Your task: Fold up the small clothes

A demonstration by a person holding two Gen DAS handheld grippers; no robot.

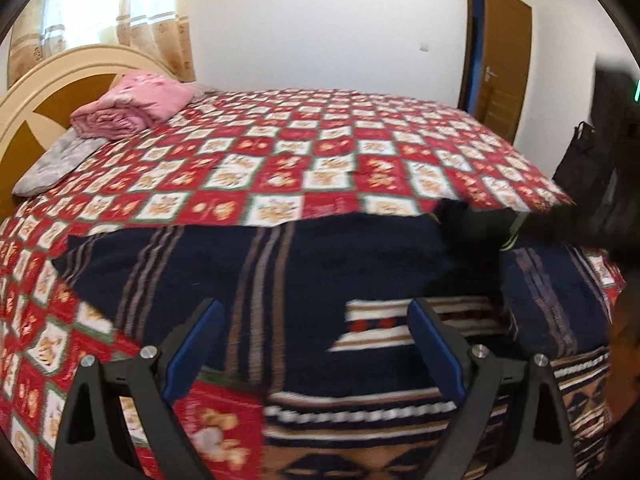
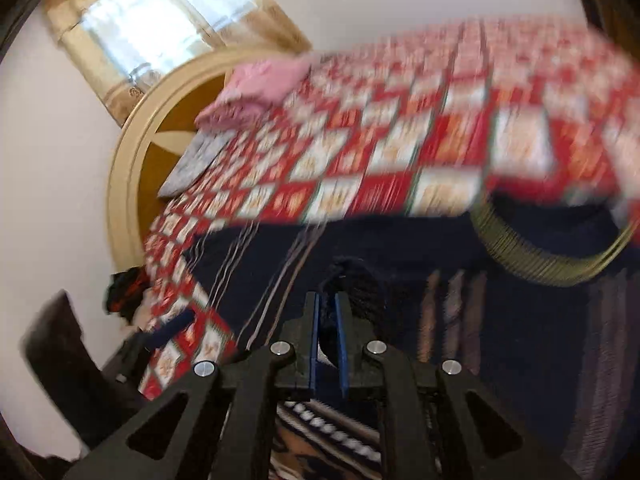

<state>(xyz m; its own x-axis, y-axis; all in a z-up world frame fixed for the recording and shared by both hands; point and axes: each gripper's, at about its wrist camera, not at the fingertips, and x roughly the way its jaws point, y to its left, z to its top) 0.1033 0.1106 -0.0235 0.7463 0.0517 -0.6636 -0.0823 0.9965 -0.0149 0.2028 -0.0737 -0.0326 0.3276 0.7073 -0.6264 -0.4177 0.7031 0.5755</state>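
A dark navy garment (image 1: 304,268) with thin stripes and a patterned band lies spread on the red checked bedspread (image 1: 280,152). My left gripper (image 1: 316,312) is open just above the garment's near part, with nothing between its blue pads (image 1: 196,344). In the blurred right wrist view my right gripper (image 2: 327,300) is shut on a dark bunched piece of the garment (image 2: 360,280). A ribbed olive cuff or collar (image 2: 552,248) of the garment shows to the right. The right gripper's body appears as a dark blur in the left wrist view (image 1: 608,184).
A folded pink blanket (image 1: 132,106) and a grey pillow (image 1: 60,160) lie at the cream and brown headboard (image 1: 36,96). A brown door (image 1: 504,64) stands at the far right. A dark bag (image 1: 580,156) sits beside the bed.
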